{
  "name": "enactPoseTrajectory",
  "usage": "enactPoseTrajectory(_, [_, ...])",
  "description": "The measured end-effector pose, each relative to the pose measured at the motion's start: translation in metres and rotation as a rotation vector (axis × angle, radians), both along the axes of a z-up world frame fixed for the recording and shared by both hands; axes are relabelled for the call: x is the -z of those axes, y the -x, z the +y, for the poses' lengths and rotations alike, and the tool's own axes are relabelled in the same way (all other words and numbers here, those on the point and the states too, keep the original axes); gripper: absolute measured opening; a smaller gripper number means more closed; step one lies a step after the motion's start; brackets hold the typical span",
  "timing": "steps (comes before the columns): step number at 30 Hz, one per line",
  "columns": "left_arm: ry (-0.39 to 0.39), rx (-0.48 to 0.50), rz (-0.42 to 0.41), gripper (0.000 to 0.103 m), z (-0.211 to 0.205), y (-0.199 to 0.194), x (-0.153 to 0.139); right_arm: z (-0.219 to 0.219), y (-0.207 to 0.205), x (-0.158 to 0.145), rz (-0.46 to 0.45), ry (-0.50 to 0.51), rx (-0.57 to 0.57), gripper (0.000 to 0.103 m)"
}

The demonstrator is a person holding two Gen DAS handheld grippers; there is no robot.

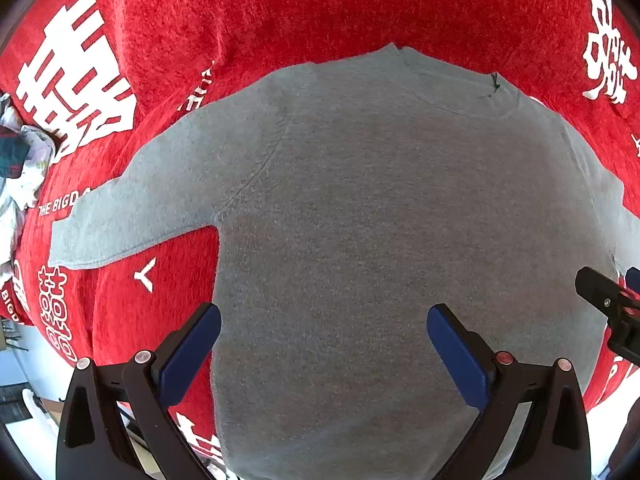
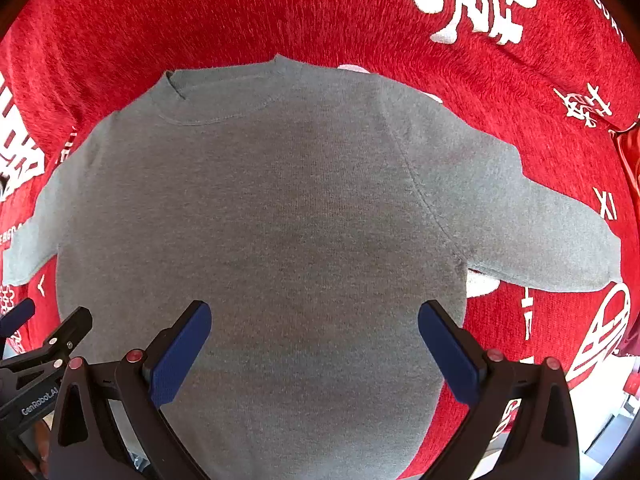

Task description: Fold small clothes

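Observation:
A small grey sweater (image 1: 360, 208) lies flat on a red cloth, collar away from me, both sleeves spread out. My left gripper (image 1: 324, 320) is open and empty above its lower body, near the left side edge. My right gripper (image 2: 314, 316) is open and empty above the lower body (image 2: 280, 220), toward the right side edge. The left sleeve (image 1: 132, 208) reaches out left, the right sleeve (image 2: 532, 224) out right. Each gripper shows at the edge of the other's view: the right one (image 1: 616, 304), the left one (image 2: 48, 344). The sweater's hem is hidden below the fingers.
The red cloth (image 1: 160, 40) with white printed characters covers the surface all around the sweater. A bundle of other clothes (image 1: 20, 160) lies at the far left. A dark red object (image 2: 630, 152) sits at the right edge.

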State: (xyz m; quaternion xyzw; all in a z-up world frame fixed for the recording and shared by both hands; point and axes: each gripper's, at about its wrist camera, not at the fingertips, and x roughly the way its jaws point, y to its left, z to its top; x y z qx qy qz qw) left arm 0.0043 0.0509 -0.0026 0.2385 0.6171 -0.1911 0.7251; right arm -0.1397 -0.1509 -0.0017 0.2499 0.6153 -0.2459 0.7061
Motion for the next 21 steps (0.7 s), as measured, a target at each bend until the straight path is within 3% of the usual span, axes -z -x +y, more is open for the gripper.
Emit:
enactPoseTrajectory(17, [0.011, 0.004, 0.02, 0.103, 0.003, -0.006, 0.003, 0.003, -0.01, 0.0, -0.043, 0.017, 0.004, 0.103])
enactPoseTrajectory(21, [0.019, -0.001, 0.028, 0.103, 0.007, -0.01, 0.005, 0.006, -0.015, 0.002, 0.004, 0.007, 0.004, 0.103])
